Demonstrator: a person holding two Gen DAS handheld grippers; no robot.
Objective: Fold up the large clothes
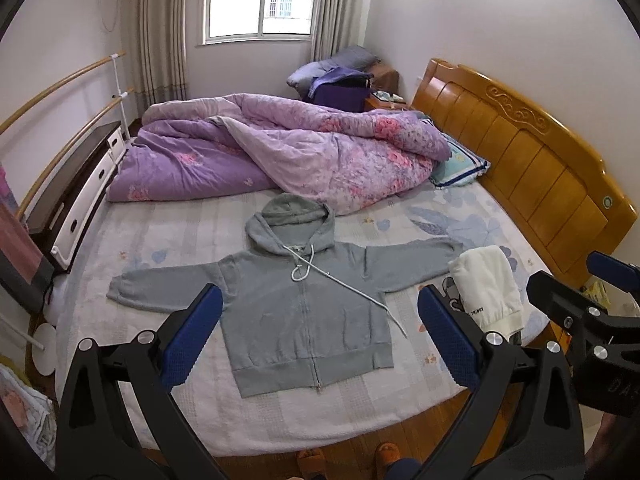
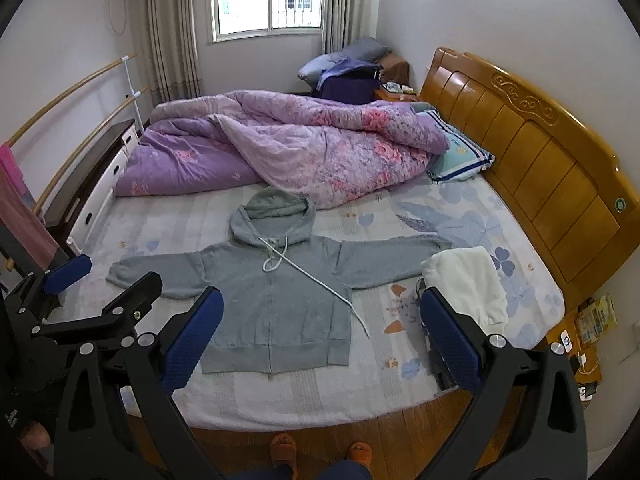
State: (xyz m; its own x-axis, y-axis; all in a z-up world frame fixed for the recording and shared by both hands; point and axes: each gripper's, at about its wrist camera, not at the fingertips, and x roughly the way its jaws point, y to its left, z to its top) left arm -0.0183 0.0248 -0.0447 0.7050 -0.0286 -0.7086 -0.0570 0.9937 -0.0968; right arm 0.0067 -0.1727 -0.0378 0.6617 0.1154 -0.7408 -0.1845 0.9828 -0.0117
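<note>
A grey hoodie (image 1: 296, 304) lies flat at centre frame on the bed (image 1: 168, 240), front up, sleeves spread, its white drawstring (image 1: 352, 292) trailing toward lower right. The left tool (image 1: 320, 340) and the right tool (image 2: 320, 340) both hang spread wide with nothing between the fingers. A folded white garment (image 1: 486, 284) hides the hoodie's right-frame cuff. The purple quilt (image 1: 280, 148) partly covers a pillow (image 1: 460, 164).
</note>
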